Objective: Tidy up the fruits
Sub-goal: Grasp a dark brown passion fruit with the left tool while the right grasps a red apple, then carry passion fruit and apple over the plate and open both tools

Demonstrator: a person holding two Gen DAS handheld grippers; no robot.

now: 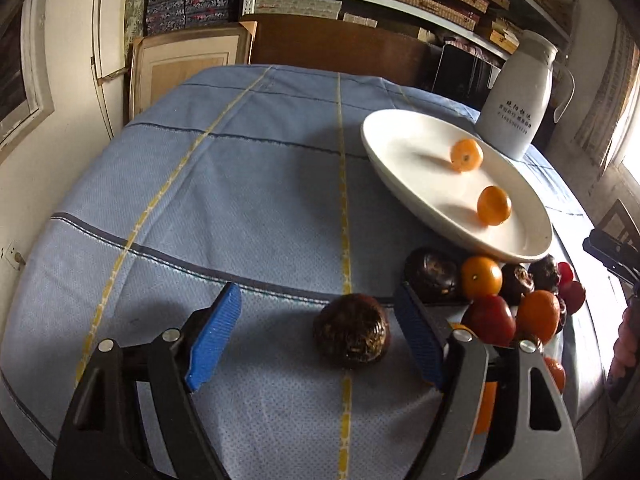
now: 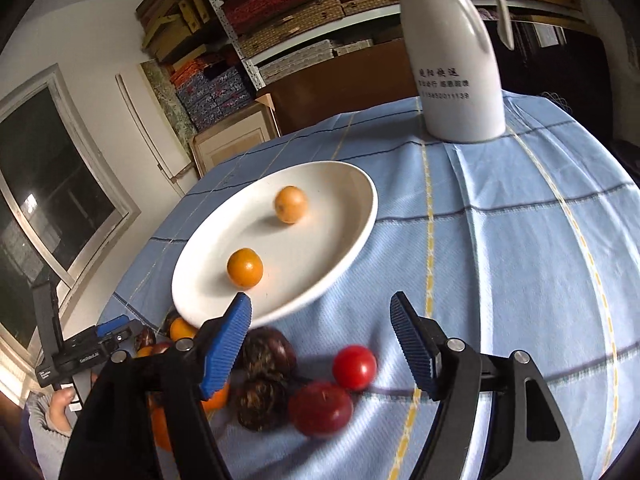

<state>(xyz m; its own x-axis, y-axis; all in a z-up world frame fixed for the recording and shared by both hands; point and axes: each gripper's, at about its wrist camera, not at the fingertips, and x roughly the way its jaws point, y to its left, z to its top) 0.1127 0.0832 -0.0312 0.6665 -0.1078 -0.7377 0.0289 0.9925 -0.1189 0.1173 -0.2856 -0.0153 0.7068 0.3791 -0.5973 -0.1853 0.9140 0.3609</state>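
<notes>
A white plate (image 1: 416,144) (image 2: 320,240) on the blue checked cloth holds two small oranges (image 1: 466,155) (image 1: 494,205). Below its near rim lies a pile of oranges (image 1: 481,277), red apples (image 1: 494,320) and dark brown fruits (image 1: 431,276). My left gripper (image 1: 317,292) is open; one dark brown fruit (image 1: 352,330) lies apart from the pile on the cloth between its blue pads, untouched. My right gripper (image 2: 319,299) is open above the cloth, just past a red tomato (image 2: 355,367), a red apple (image 2: 320,408) and two dark fruits (image 2: 268,350); nothing is in it.
A white jug (image 1: 516,108) (image 2: 456,60) stands behind the plate near the table's far edge. The blue cloth (image 1: 240,200) spreads wide to the left of the plate. Shelves of boxes, a door and a window stand beyond. A person's hand (image 2: 60,404) holds the left gripper.
</notes>
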